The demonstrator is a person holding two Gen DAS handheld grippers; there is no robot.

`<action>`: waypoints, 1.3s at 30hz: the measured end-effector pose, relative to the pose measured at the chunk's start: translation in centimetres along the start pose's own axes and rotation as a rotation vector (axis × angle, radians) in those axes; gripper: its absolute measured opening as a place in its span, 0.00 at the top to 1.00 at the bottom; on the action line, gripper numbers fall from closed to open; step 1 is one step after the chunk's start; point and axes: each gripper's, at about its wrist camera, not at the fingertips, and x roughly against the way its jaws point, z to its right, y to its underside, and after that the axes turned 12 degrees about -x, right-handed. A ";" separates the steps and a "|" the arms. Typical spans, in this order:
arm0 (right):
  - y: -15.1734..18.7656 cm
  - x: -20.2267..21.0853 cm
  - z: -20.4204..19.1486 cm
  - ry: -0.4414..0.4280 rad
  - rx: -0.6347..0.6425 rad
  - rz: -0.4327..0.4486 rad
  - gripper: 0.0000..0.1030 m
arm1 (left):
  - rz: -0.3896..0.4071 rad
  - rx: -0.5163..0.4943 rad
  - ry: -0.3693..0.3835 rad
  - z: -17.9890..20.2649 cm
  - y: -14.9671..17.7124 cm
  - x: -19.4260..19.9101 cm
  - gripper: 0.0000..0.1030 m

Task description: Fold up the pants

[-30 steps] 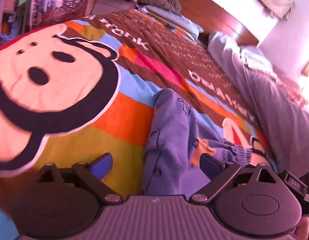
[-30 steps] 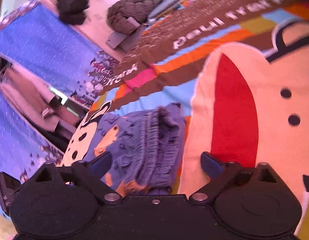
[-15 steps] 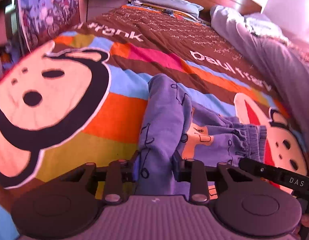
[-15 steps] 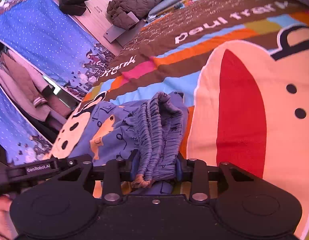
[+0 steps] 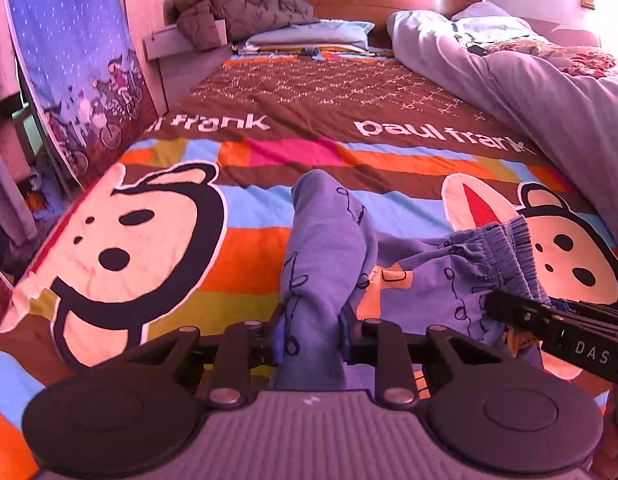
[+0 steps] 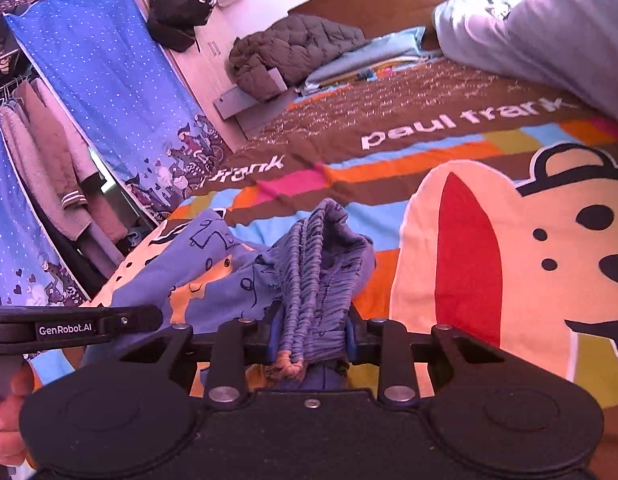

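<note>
Small blue pants [image 5: 329,248] with black doodles and orange patches lie bunched on a colourful cartoon bedspread [image 5: 245,264]. My left gripper [image 5: 309,340] is shut on the leg end of the pants, lifting a fold. My right gripper [image 6: 311,338] is shut on the ribbed elastic waistband [image 6: 317,264] and its orange drawstring. The right gripper also shows at the right edge of the left wrist view [image 5: 549,320], and the left gripper at the left edge of the right wrist view [image 6: 69,324]. The cloth between them sags onto the bed.
A grey duvet [image 5: 529,80] lies heaped along the bed's right side. A brown quilted jacket [image 5: 245,4] and pillows [image 5: 309,40] sit at the headboard. A blue curtain [image 6: 101,80] and hanging clothes [image 6: 49,160] stand beside the bed's left edge.
Both grippers were open a second ago and closed on the pants half a second ago. Since then both have lifted the gripped cloth and the views have levelled.
</note>
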 end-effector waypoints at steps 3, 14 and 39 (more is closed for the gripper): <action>0.5 0.7 -0.3 0.009 0.013 0.017 0.70 | 0.005 -0.003 0.008 0.0 0.0 0.5 0.74; 1.8 1.4 -1.5 0.028 0.054 0.050 0.70 | 0.014 0.011 0.040 -1.8 1.8 1.0 0.74; 3.9 0.7 -2.7 0.062 0.098 0.007 0.70 | -0.052 0.076 0.057 -2.9 5.3 0.5 0.74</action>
